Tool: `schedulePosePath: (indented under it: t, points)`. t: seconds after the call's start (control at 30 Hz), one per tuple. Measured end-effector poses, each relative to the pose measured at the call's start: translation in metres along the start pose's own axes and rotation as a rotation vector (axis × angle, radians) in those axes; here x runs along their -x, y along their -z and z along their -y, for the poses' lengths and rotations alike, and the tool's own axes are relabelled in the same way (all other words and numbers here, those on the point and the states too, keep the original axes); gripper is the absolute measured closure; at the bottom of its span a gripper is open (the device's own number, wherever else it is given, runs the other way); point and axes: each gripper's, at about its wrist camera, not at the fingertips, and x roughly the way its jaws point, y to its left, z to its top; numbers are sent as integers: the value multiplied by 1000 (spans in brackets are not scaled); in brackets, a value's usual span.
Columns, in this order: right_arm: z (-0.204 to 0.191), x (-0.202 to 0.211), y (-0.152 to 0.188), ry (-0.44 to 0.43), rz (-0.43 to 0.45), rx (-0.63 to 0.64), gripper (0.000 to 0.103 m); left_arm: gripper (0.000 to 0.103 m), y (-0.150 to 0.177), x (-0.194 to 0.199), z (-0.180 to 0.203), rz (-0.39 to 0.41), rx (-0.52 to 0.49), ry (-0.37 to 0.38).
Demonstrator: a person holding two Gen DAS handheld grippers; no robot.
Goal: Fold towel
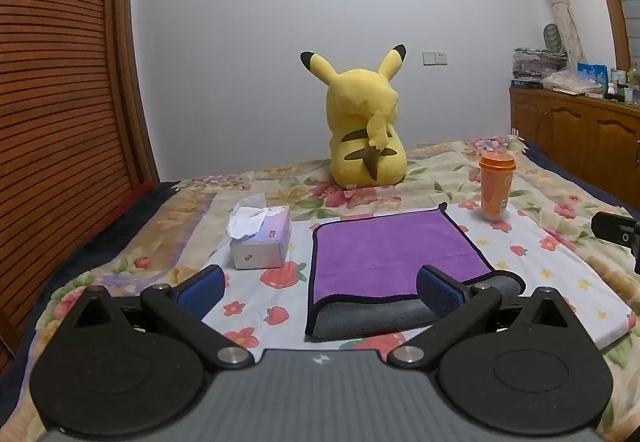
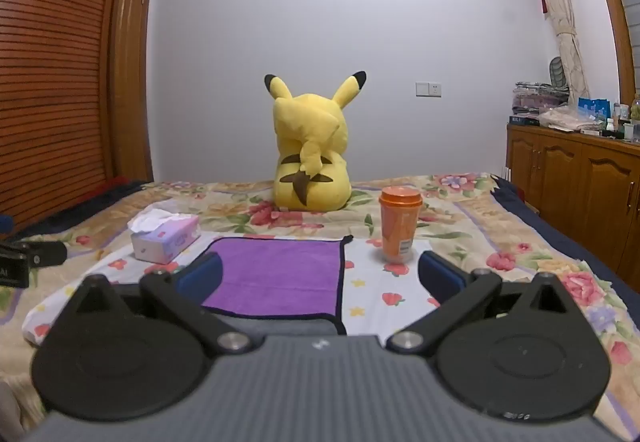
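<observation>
A purple towel (image 1: 392, 250) with a black hem and a grey underside lies flat on the bed, its near edge showing grey. It also shows in the right wrist view (image 2: 280, 274). My left gripper (image 1: 320, 290) is open and empty, hovering just before the towel's near left corner; its right finger (image 1: 438, 294) overlaps the towel's near edge. My right gripper (image 2: 320, 278) is open and empty, held just before the towel's near right corner.
A tissue box (image 1: 262, 238) (image 2: 166, 238) sits left of the towel. An orange cup (image 1: 496, 186) (image 2: 400, 226) stands to its right. A yellow plush (image 1: 366, 130) (image 2: 310, 146) sits behind. A wooden cabinet (image 2: 572, 182) lines the right wall.
</observation>
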Motion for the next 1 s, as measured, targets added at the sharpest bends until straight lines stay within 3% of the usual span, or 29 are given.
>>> schedulePosePath:
  t: [1.0]
  points:
    - [5,-1,1,-2,3,-3,0,4,-2,-1,-6,-3,10,-3]
